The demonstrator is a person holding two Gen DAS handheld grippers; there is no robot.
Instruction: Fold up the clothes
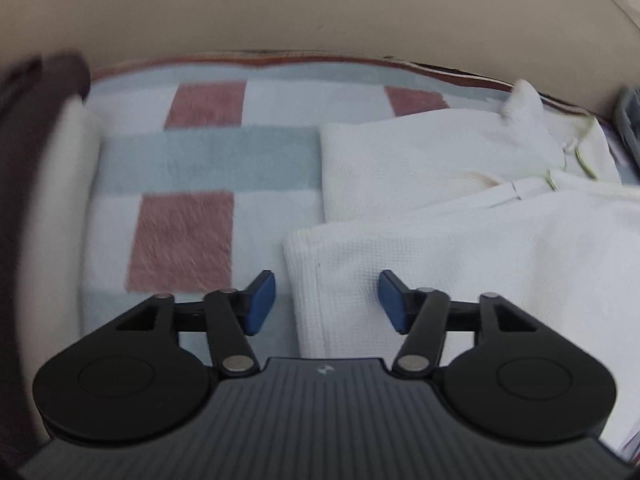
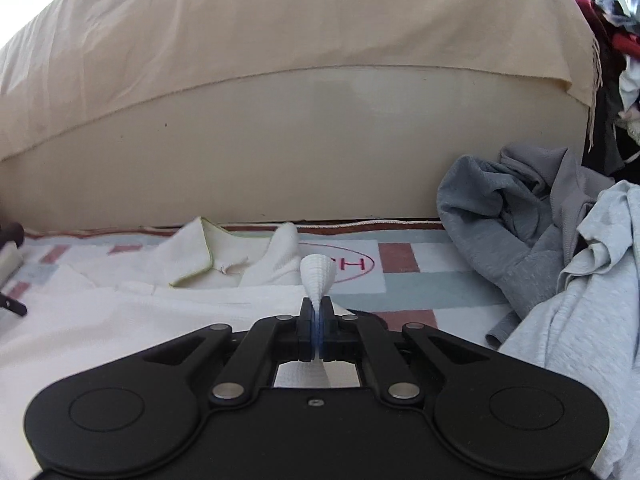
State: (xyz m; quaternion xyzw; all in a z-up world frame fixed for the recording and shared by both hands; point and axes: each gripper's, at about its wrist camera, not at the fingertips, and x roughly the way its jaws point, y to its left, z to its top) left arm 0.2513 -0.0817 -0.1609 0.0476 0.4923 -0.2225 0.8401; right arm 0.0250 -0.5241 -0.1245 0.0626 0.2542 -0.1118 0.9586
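Fabric of the white garment (image 2: 120, 332) is pinched in the closed right gripper (image 2: 317, 320), while the left gripper (image 1: 327, 300) hangs open over its hem at six o'clock on the checked blanket (image 1: 208, 160).

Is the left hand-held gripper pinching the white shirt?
No, the left hand-held gripper is open, its pads apart above the white shirt.

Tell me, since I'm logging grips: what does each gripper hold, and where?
The right gripper pinches a bunched fold at the white shirt's edge. The left gripper is open over the shirt's corner, holding nothing.
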